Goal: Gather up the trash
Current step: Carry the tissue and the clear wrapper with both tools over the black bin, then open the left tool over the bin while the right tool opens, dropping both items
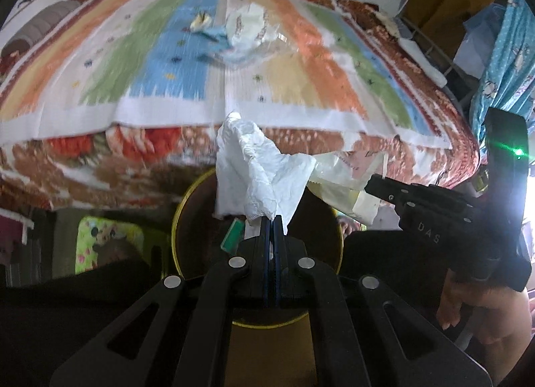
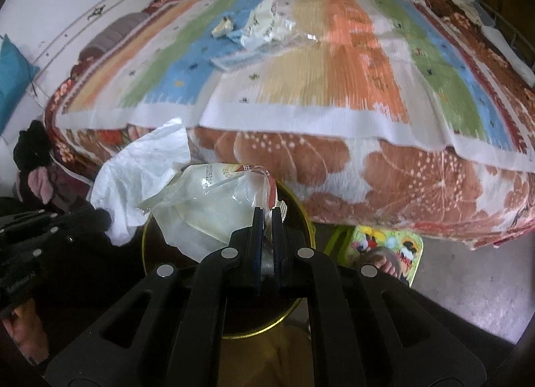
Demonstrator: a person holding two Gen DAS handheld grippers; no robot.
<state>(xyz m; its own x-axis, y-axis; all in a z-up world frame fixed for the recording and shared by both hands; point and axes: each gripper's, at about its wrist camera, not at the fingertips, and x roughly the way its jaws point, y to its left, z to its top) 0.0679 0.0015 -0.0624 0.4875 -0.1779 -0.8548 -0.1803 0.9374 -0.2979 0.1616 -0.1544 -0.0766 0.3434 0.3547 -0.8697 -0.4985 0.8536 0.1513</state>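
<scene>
My left gripper (image 1: 271, 218) is shut on a crumpled white paper (image 1: 257, 173) and holds it over a round yellow-rimmed bin (image 1: 187, 206) in front of the bed. My right gripper (image 2: 266, 211) is shut on a clear plastic wrapper (image 2: 214, 200) over the same bin (image 2: 301, 213). The white paper also shows in the right wrist view (image 2: 140, 169), and the wrapper in the left wrist view (image 1: 347, 186). More trash lies on the striped mat on the bed: a white crumpled bag (image 1: 249, 26), a small yellowish scrap (image 1: 200, 21) and blue paper (image 1: 217, 36).
The bed (image 2: 401, 179) with a floral blanket and striped mat fills the background. A green cartoon-print stool (image 2: 391, 246) stands on the floor by the bin. Dark clothes (image 2: 33, 153) hang at the left. A shelf and blue curtain (image 1: 505, 52) stand at the right.
</scene>
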